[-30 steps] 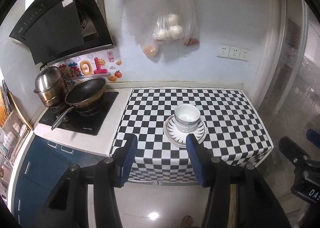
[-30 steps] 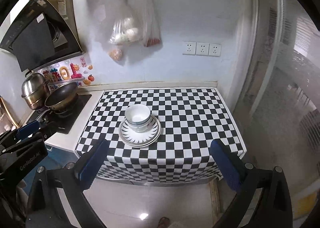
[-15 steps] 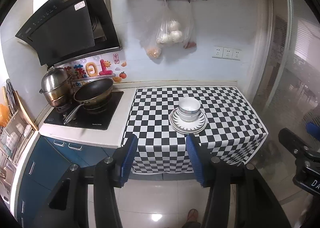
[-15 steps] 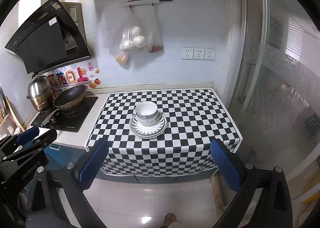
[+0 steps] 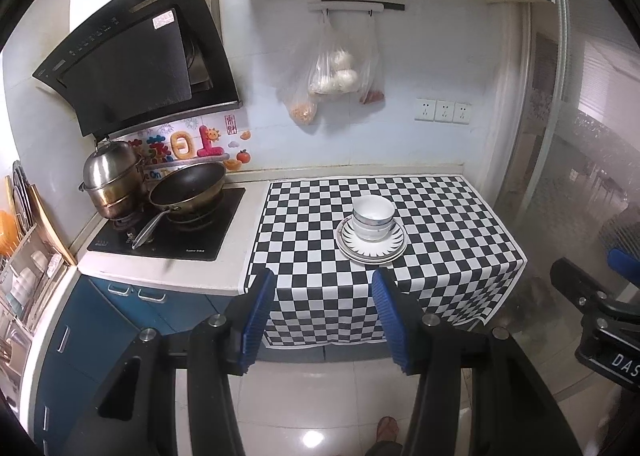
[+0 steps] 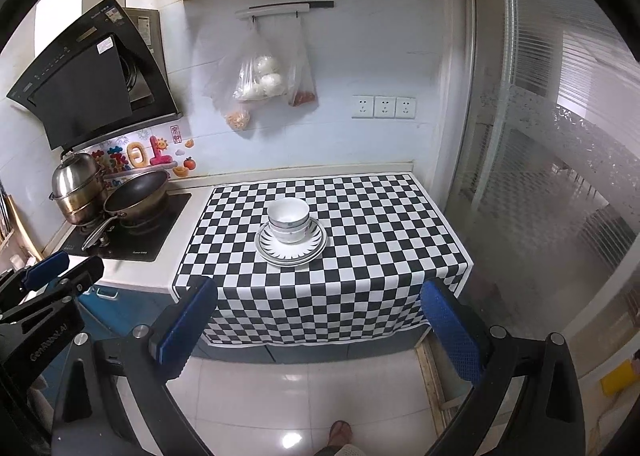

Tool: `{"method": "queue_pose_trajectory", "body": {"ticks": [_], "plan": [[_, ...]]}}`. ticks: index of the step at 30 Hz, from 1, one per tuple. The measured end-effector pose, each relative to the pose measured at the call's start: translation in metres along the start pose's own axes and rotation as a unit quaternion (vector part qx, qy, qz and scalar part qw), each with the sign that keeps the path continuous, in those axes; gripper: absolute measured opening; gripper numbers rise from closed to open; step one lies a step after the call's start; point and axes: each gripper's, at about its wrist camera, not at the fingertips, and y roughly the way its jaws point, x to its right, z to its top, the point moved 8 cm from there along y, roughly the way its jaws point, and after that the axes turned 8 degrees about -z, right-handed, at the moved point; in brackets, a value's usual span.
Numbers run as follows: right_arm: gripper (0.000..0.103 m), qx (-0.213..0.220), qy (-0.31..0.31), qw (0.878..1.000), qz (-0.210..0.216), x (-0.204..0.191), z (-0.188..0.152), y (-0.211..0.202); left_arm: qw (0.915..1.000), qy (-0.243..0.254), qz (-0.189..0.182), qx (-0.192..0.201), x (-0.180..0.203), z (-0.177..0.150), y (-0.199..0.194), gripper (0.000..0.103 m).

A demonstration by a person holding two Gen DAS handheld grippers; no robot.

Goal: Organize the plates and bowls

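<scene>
- Left wrist view is showing the left gripper (image 5: 322, 316) with its 2 blue fingers (image 5: 258, 316) standing moderately apart and holding nothing.
- Right wrist view is showing the right gripper (image 6: 320, 332) with its fingers spread wide, also holding nothing.
- Both grippers are hanging over the floor, short of the counter's front edge and well apart from the dishes.
- Stacked bowls (image 5: 373, 217) are sitting on stacked plates (image 5: 372, 244), all on the checkered cloth (image 5: 440, 216).
- From the left gripper, this stack is lying ahead of and beyond the fingertips, slightly past the right finger's line.
- From the right gripper, the bowls (image 6: 288, 219) and plates (image 6: 291, 243) are lying ahead, between the 2 fingers' lines but nearer the left one.
- At least 2 bowls and 2 plates seem nested; the exact count is hard to tell.
- Judging by this layout, the organizing is looking complete or nearly so, with the dishes gathered into 1 pile.
- Any further move would be calling for a fresh approach forward over the counter edge, fingers wide enough to straddle a bowl rim.
- Pan (image 5: 188, 192) and steel pot (image 5: 112, 176) are sitting off beyond the left finger, away from the work.
</scene>
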Motion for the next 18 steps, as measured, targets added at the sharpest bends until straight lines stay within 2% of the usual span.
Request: {"method": "queue_pose_trajectory", "body": {"ticks": [18], "plan": [[0.103, -0.002, 0.005, 1.000, -0.015, 0.0099, -0.0039, -0.0047, 0.9999, 0.004, -0.006, 0.010, 0.0033, -0.0022, -0.0103, 0.048]]}}
